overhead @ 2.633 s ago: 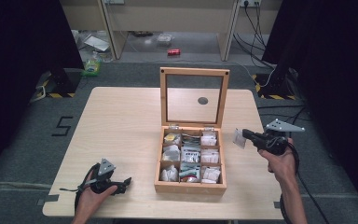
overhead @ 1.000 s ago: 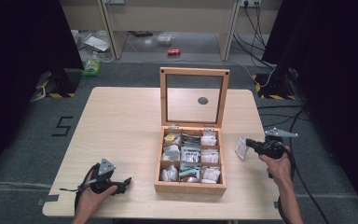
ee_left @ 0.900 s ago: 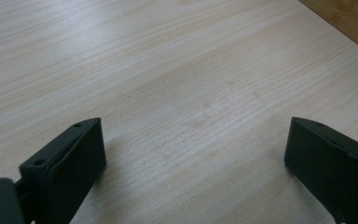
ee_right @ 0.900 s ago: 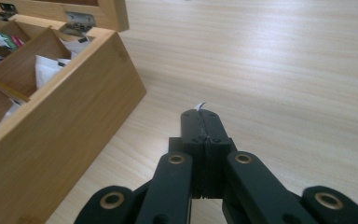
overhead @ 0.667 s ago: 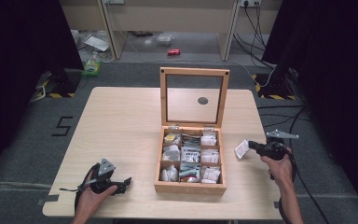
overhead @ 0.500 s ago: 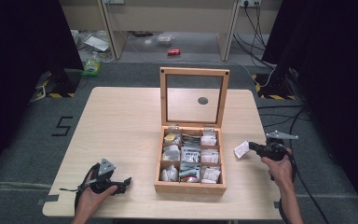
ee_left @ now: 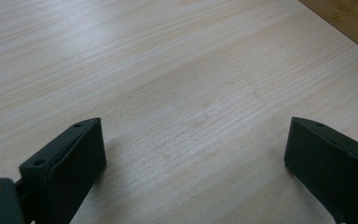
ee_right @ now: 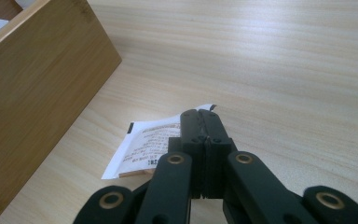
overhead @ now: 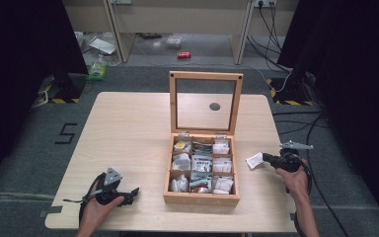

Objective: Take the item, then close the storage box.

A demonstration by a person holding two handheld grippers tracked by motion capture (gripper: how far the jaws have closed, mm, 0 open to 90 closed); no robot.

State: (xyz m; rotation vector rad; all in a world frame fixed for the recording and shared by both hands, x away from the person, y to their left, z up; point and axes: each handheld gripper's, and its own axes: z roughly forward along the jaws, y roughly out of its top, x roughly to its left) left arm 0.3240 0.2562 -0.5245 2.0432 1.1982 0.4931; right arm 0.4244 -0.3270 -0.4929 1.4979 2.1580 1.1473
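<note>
A wooden box (overhead: 201, 198) with an upright glass lid (overhead: 206, 102) stands at the table's middle front, its compartments holding several white sachets. My right gripper (overhead: 265, 158) sits low over the table just right of the box, shut on a small white sachet (overhead: 254, 160). In the right gripper view the jaws are pressed together on that printed sachet (ee_right: 142, 149), which lies close to the table beside the box wall (ee_right: 37, 93). My left gripper (overhead: 131, 193) rests at the front left of the table, open; its fingers (ee_left: 70, 158) stand wide apart over bare wood.
The light wooden table (overhead: 123, 133) has free room to the left and behind the box. A dark round hole (overhead: 214, 106) shows in the tabletop behind the lid. Cables (overhead: 321, 123) trail on the floor at right.
My right gripper has come down and slightly left with the sachet, from above the table to just beside the box. The left gripper has stayed still.
</note>
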